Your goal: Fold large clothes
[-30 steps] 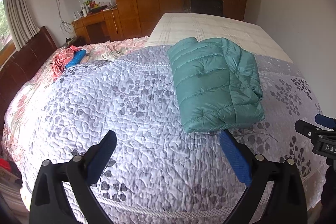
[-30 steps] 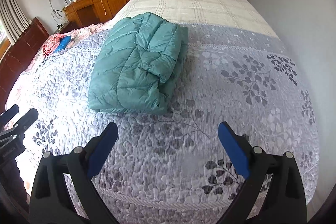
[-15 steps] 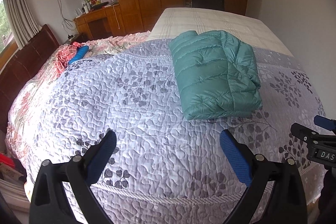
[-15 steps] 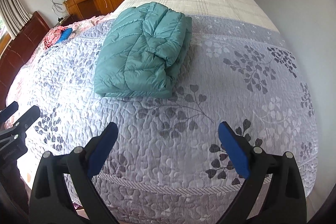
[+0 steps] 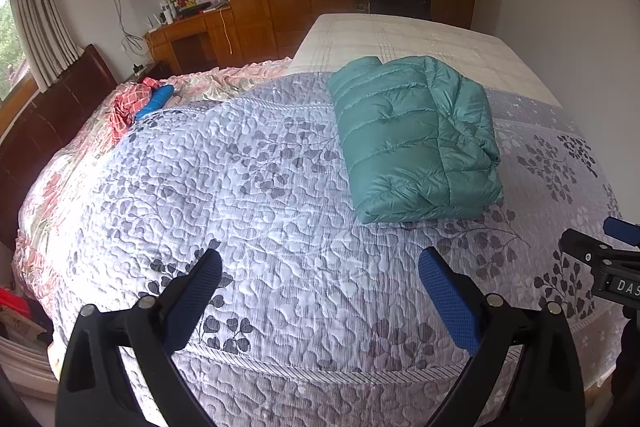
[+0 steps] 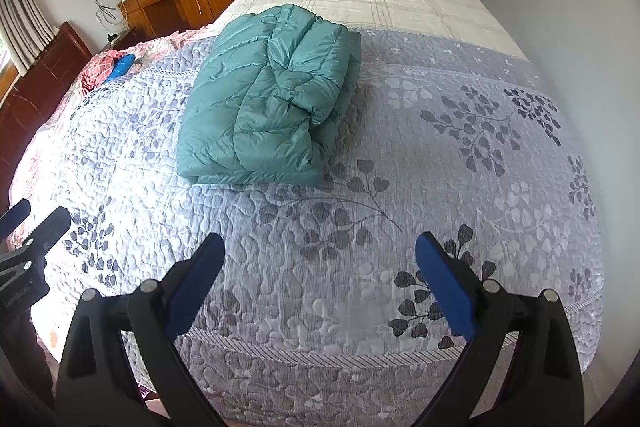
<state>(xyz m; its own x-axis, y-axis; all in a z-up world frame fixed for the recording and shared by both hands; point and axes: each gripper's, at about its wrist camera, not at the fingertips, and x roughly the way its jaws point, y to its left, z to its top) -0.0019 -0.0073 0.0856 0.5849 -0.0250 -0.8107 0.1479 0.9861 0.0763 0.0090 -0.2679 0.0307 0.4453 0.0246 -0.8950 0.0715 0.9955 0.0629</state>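
Left claw (image 5: 320,267) wide apart, empty; right claw (image 6: 320,251) same; folded green jacket (image 6: 268,107) on bed (image 6: 440,167) ahead, well apart

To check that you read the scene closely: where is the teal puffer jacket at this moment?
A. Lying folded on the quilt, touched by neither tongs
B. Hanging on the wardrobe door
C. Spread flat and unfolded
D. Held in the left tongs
A: the teal puffer jacket lies folded on the quilt, and both the left tongs and right tongs are open and apart from it.
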